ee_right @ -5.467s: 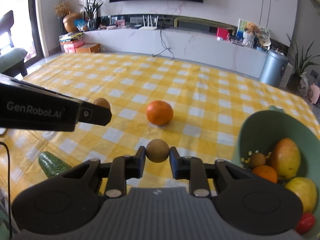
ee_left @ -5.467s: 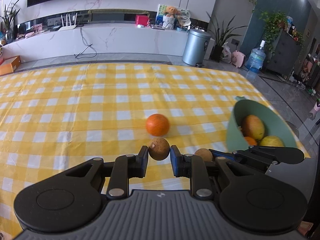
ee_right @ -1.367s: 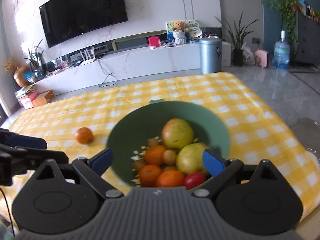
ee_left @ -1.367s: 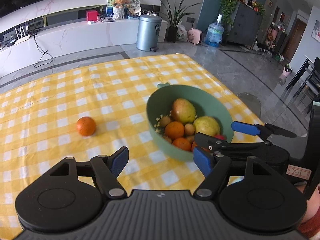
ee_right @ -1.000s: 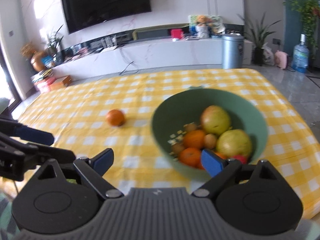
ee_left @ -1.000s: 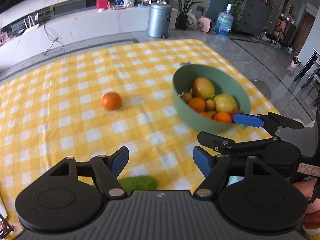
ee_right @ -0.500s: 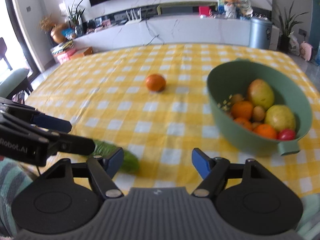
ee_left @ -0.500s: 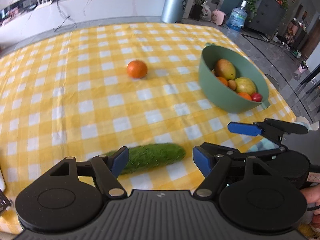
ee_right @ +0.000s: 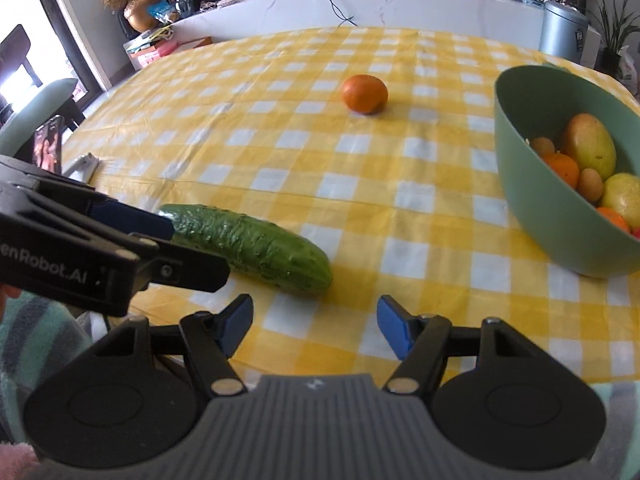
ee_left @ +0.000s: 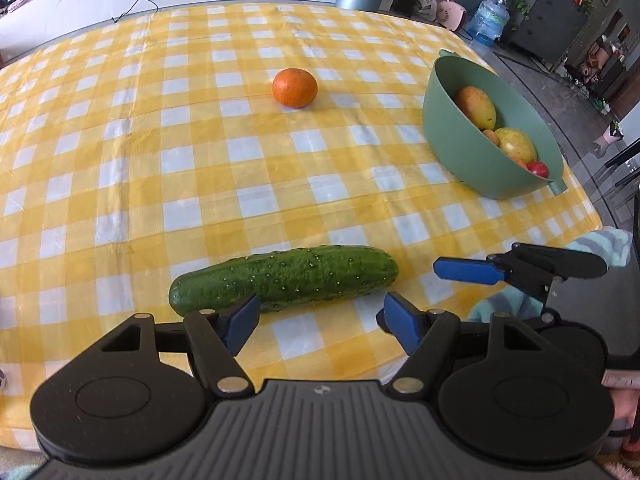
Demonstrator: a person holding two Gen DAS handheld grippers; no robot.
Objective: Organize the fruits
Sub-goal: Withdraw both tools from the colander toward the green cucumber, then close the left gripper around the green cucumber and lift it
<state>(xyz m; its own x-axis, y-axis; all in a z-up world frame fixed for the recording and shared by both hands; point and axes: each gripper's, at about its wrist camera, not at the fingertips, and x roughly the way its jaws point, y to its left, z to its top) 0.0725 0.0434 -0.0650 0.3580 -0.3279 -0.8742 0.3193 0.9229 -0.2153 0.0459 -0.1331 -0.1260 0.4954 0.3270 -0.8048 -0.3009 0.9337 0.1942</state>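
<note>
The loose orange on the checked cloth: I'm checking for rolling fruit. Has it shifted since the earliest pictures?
Cannot tell. The round orange lies alone on the yellow checked tablecloth, apart from the green plastic bowl, but both cameras swung too much to compare squares.

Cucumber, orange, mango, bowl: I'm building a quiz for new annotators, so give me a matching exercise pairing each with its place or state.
Things:
1. cucumber
2. orange
3. mango
4. bowl

Places or states:
A. alone on the cloth, farther out
B. inside the bowl
C. lying before the open left gripper
D. green, at the table's right side

Pairs: 1-C, 2-A, 3-B, 4-D
</note>
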